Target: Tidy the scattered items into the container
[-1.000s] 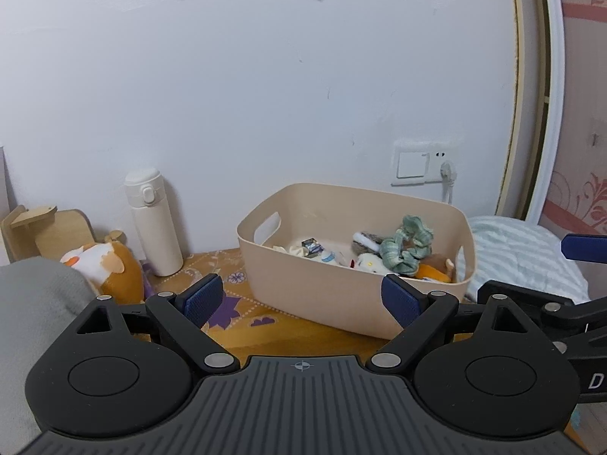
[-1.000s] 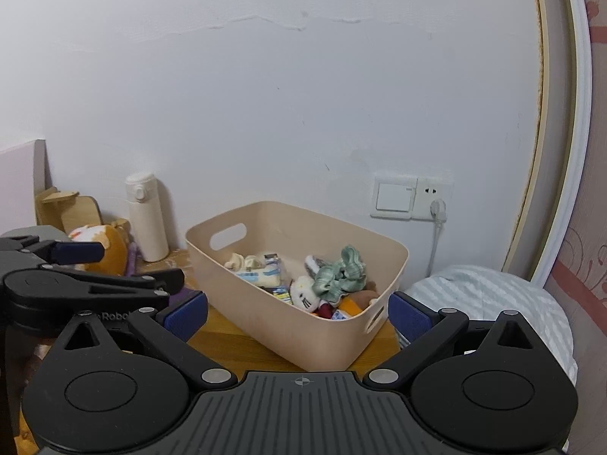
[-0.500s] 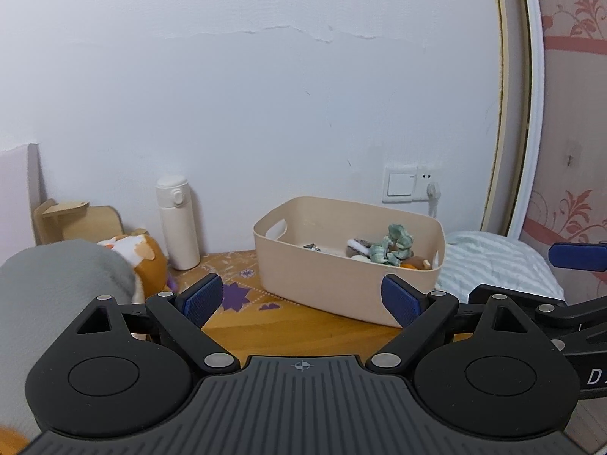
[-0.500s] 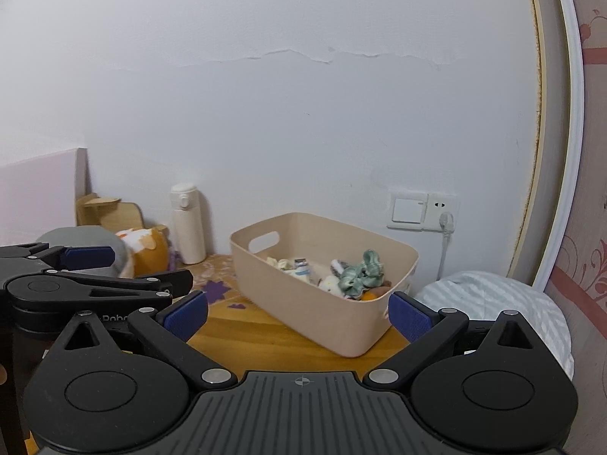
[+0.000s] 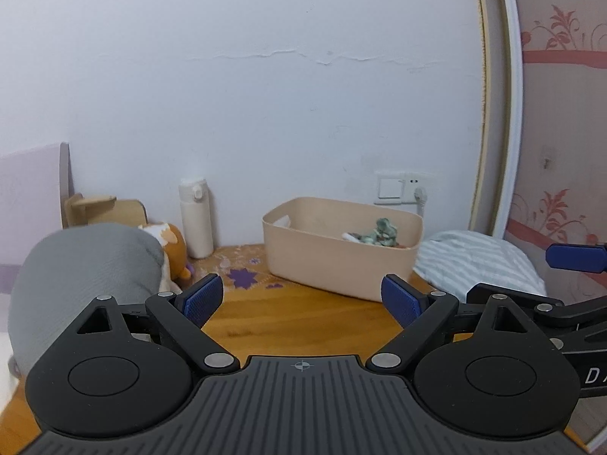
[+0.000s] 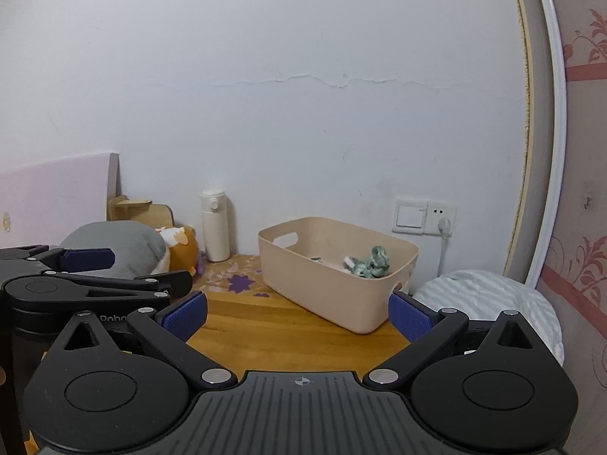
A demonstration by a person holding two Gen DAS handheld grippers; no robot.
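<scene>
Here the right wrist view alone shows the handle cut-out in the near end of the beige container (image 6: 334, 276), which sits on the wooden table (image 6: 265, 326) against the wall. Since a second ago it has shrunk in both views, well clear of both grippers. The left gripper (image 5: 302, 299) and right gripper (image 6: 297, 316) stand with jaws wide apart, empty. Inside, only a green scrunchie (image 5: 383, 232) reads clearly; the other small items are mostly hidden behind the rim.
</scene>
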